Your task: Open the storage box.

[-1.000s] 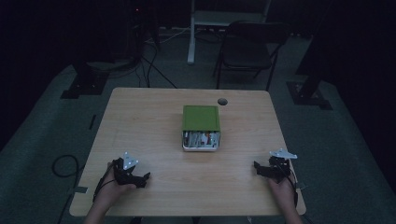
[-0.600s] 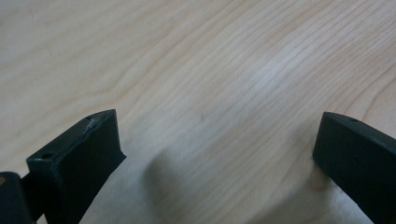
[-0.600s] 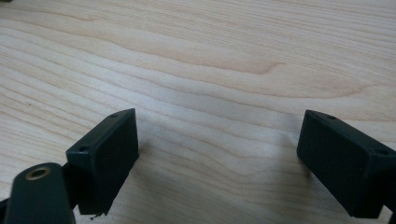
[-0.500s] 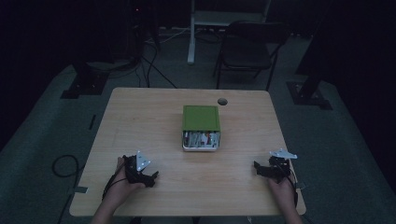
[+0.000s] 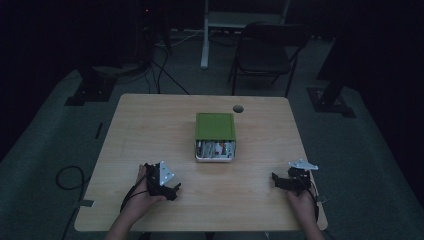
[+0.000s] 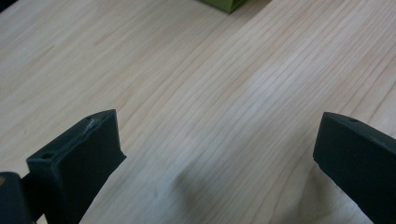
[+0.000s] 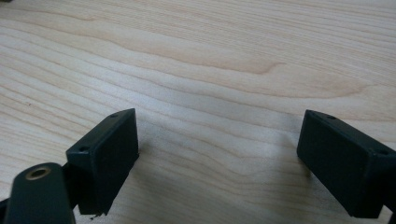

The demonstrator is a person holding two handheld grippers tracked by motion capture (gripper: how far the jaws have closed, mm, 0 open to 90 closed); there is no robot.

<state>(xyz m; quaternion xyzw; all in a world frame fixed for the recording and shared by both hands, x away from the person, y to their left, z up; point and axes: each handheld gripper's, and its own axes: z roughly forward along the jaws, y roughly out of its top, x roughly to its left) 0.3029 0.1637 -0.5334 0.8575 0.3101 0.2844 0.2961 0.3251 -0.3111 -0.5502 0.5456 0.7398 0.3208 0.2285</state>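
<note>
My left tongs point(image 5: 172, 190) sit low over the bench point(image 5: 150, 130), near its front-left edge. In the left gripper view, the jaws stand wide apart with bare wood grain between them and nothing in their hold. The left hand point(image 5: 142, 192) grips the tool from behind, and the grey three-cornered plate tilts up on top of it.

My right tongs point(image 5: 276, 180) sit near the front-right edge of the bench, held by the right hand point(image 5: 300, 200). In the right gripper view, these jaws also stand wide apart and hold nothing; light wood shows between them.

Between the two tools and farther back, near the bench centre, sits a green-lidded box point(image 5: 215, 135). Its near face is open or clear and shows small items I cannot identify. It stands well apart from both tongs. A corner of it shows at the top of the left gripper view.

A round hole point(image 5: 238, 108) lies in the bench behind the box. A dark folding chair point(image 5: 267, 52) stands on the floor beyond.
</note>
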